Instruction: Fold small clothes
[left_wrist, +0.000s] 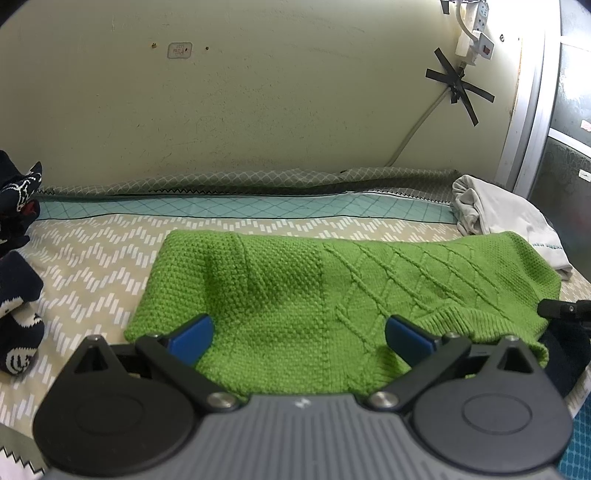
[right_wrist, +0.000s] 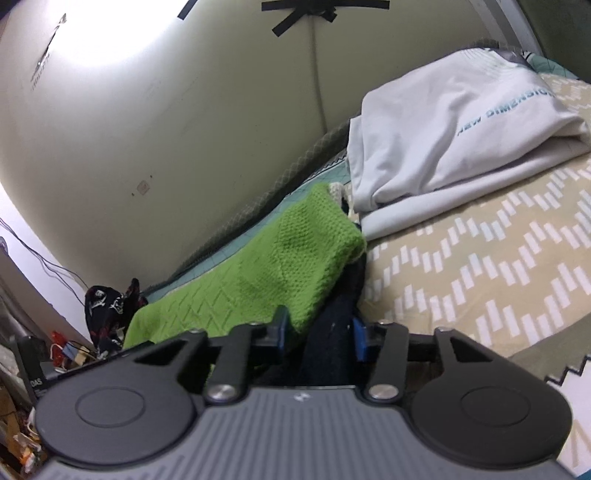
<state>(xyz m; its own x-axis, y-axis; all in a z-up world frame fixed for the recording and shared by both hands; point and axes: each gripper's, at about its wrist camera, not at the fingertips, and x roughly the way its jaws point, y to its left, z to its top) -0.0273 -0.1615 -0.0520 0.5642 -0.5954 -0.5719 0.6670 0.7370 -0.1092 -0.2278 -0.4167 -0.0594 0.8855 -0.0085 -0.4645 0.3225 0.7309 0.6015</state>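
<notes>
A bright green knitted sweater lies flat at the centre of the patterned bedsheet, its ribbed hem toward four o'clock. A folded white sweatshirt with blue lettering rests at two o'clock, touching it. Dark navy patterned clothes are heaped at nine o'clock.

wall: cream, scuffed, black tape cross over cable | power strip: top right | bed sheet: beige zigzag, teal band along wall | window frame: grey, right
</notes>
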